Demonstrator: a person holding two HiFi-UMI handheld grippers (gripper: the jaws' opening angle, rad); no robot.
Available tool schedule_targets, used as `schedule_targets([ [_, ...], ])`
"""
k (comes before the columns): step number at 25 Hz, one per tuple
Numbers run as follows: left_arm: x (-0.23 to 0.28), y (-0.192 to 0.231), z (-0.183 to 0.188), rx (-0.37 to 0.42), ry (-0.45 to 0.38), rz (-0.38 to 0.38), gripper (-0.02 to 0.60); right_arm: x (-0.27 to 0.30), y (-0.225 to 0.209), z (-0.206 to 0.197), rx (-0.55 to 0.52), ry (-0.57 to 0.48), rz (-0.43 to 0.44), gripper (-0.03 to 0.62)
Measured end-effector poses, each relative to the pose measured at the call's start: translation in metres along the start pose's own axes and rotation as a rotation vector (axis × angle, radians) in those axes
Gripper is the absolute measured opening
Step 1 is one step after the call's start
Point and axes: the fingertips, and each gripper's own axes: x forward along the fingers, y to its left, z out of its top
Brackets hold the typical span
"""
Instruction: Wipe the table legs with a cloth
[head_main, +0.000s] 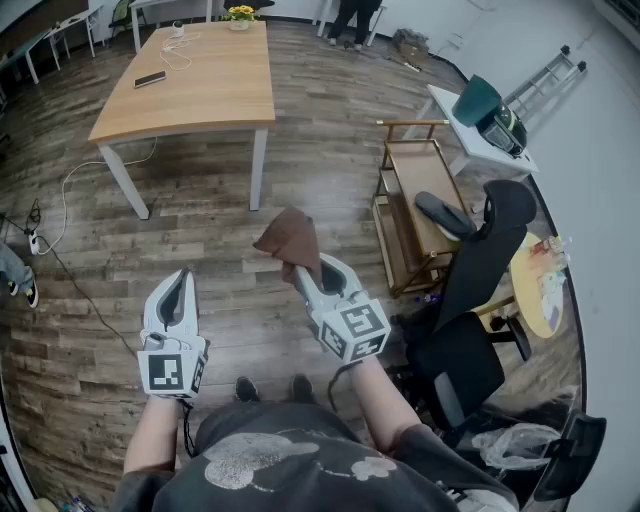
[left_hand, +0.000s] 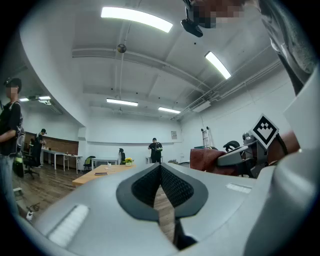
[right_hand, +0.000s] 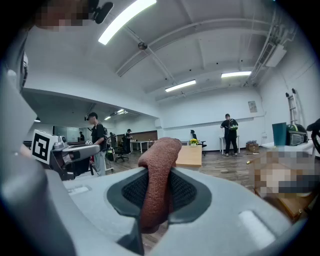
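Observation:
A brown cloth (head_main: 290, 238) sticks out of my right gripper (head_main: 300, 272), which is shut on it; in the right gripper view the cloth (right_hand: 159, 170) is pinched between the jaws. My left gripper (head_main: 180, 282) is held level beside it, shut and holding nothing, its jaws touching at the tip in the left gripper view (left_hand: 160, 167). The wooden table (head_main: 195, 75) with white legs stands ahead across the floor. Its nearest legs are the front right leg (head_main: 258, 170) and the front left leg (head_main: 125, 182). Both grippers are well short of them.
A wooden cart (head_main: 412, 215) and a black office chair (head_main: 470, 300) stand to the right. A white side table (head_main: 480, 140) carries a teal bin. A cable (head_main: 70, 190) runs over the floor at the left. A person (head_main: 352, 20) stands beyond the table.

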Motion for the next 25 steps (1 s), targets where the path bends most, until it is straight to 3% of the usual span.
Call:
schedule_targets([
  [11, 0.007, 0.012, 0.001, -0.03, -0.014, -0.052, 0.018, 0.006, 0.007, -0.01, 0.026, 0.007, -0.064, 0.078],
  [25, 0.034, -0.017, -0.013, -0.01, -0.012, -0.112, 0.018, -0.009, -0.04, -0.022, 0.084, -0.012, -0.137, 0.078],
])
